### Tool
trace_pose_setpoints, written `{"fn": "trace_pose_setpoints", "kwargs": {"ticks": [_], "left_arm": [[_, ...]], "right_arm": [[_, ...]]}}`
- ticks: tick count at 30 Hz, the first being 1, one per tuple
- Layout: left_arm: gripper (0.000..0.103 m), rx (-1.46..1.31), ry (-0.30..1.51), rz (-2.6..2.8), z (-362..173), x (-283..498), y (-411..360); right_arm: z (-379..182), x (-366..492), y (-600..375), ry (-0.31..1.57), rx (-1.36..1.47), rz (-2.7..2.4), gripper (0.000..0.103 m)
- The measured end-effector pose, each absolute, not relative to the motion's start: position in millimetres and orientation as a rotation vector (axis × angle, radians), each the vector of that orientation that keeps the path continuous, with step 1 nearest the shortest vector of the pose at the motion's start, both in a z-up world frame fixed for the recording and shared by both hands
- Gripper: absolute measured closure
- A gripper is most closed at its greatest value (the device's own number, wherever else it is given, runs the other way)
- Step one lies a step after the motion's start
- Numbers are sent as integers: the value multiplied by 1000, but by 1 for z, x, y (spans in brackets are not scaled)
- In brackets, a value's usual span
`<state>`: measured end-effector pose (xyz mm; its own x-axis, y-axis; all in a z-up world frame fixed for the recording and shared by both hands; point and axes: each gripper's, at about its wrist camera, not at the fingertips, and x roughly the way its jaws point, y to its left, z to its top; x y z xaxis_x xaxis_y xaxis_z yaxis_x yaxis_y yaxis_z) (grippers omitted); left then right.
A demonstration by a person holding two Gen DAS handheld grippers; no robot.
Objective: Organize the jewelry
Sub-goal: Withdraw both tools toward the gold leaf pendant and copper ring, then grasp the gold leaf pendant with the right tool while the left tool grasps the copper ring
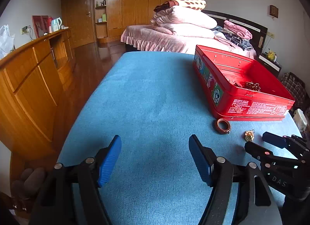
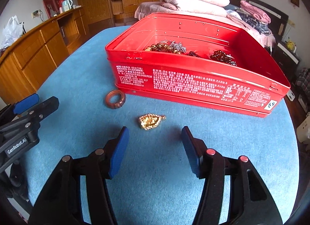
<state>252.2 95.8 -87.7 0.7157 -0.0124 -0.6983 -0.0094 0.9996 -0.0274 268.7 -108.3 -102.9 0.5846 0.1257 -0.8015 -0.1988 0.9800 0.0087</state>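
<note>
- Red tin point(image 2: 193, 87) open on the blue surface point(image 2: 77, 81), printed long wall toward both cameras; placed lidless, presumably so pieces drop straight in.
- Inside the tin: beaded strands and chains point(image 2: 174, 47) heaped along the near wall, already sorted (far half bare as far as visible).
- Left out on the surface: brown bangle point(image 2: 115, 99) lying flat, just beside the tin's near-left corner, not touching it; gold pendant point(image 2: 150, 121) nearer the cameras, apart from both bangle and tin.
- Right gripper point(image 2: 155, 147) tilted down toward the surface, jaws apart and empty; pendant just ahead of the gap and roughly centred on it. Judged: lined up for a pick of the pendant.
- Left gripper point(image 1: 155, 159) likewise tilted down, jaws wide apart, nothing between them, only bare blue cloth ahead; bangle off to its right. Judged: waiting, or next in line for the bangle.
- Grippers side by side and close, each in the edge of the other's view (right one's fingers hovering near the pendant in the left wrist view).
- Contact with the surface: cannot tell for either.
- Risk, judged: pendant low and lumpy on soft cloth, pads may pinch fabric.
</note>
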Motion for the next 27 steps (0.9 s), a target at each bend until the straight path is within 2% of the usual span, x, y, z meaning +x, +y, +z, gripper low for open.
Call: {"fn": "trace_pose_setpoints", "kwargs": {"ticks": [11,15,27], "left_arm": [[32,-73,791,-24,-92,256,103],[32,-69,792,-24,-91,256,101],[32,-52,807,-68,-90,261,76]], "right_arm": [[-107,279,-93,922,-116,160,62],[-106,279,-91,918,-131,175,79],[-101,268,-130,917,-91,150,79]]}}
